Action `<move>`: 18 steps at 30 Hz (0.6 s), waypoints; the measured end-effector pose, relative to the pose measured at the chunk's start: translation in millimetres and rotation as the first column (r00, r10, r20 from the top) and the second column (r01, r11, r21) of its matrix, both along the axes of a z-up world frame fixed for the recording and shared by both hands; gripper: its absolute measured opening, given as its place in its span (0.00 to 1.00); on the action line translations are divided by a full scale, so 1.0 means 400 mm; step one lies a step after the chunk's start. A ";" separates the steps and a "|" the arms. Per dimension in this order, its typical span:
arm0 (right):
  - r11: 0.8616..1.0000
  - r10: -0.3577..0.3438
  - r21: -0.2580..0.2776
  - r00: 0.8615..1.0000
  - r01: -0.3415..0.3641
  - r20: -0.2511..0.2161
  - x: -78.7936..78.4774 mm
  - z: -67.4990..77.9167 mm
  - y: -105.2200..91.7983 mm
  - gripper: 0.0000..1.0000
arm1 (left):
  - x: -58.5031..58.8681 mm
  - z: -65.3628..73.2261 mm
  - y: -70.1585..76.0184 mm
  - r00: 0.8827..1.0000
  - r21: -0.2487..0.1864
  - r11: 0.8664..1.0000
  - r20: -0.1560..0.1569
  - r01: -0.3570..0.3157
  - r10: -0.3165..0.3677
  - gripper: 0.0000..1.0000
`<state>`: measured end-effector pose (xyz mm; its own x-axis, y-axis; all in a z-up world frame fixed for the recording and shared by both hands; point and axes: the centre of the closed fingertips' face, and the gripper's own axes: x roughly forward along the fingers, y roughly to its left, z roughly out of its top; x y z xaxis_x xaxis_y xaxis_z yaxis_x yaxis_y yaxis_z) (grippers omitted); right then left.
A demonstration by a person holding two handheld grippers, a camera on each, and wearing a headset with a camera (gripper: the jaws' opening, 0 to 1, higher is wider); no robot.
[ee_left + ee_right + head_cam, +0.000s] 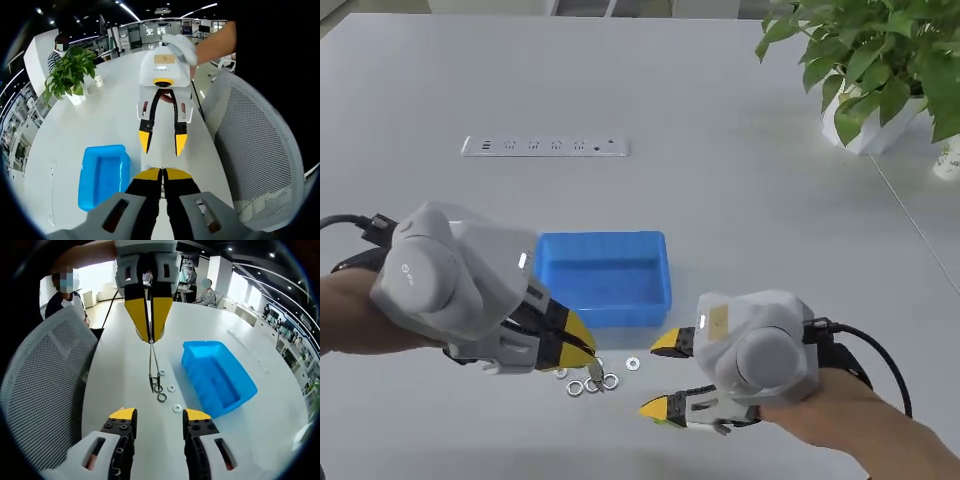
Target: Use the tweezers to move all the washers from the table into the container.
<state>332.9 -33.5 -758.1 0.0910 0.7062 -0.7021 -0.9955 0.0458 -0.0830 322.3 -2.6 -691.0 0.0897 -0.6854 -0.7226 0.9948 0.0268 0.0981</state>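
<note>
Nearest the body, over the white table [740, 180]: right gripper [662, 375], yellow tips spread wide with nothing between them, pointing leftward at the washers [162, 397]. Facing it from the other side, left gripper [575, 340], pressed together on the tweezers [152, 362] and angled down toward the tabletop. From the right gripper view, tweezer tips down among the washers, at or touching one ring; cannot tell whether any is pinched. A handful of washers, loose in a small cluster on the table between the two grippers, just in front of the container [610, 312]. Beyond the cluster, the blue container, flat on the table with a long side toward the grippers. Farther back, a white power strip [545, 146]. At the far right corner, a potted plant [870, 60] in a white pot. Beside the table in both gripper views, a grey mesh chair [45, 370].
</note>
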 end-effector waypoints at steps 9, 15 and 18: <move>1.000 -0.028 -0.005 1.000 0.028 -0.002 0.002 -0.005 -0.020 0.38 | 0.008 -0.015 -0.002 1.000 0.009 1.000 -0.005 0.010 -0.010 0.05; 0.999 -0.035 -0.007 0.999 0.035 -0.003 0.004 -0.005 -0.024 0.38 | 0.015 -0.022 -0.006 1.000 0.007 1.000 -0.009 0.013 -0.013 0.05; 0.999 -0.037 -0.007 0.999 0.037 0.000 0.005 -0.005 -0.025 0.38 | 0.016 -0.027 -0.008 1.000 0.012 1.000 -0.013 0.019 -0.019 0.05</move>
<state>335.1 -43.4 -760.0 0.1167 0.6973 -0.7072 -0.9932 0.0822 -0.0829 328.8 -5.8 -701.9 0.0674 -0.6784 -0.7316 0.9963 0.0072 0.0851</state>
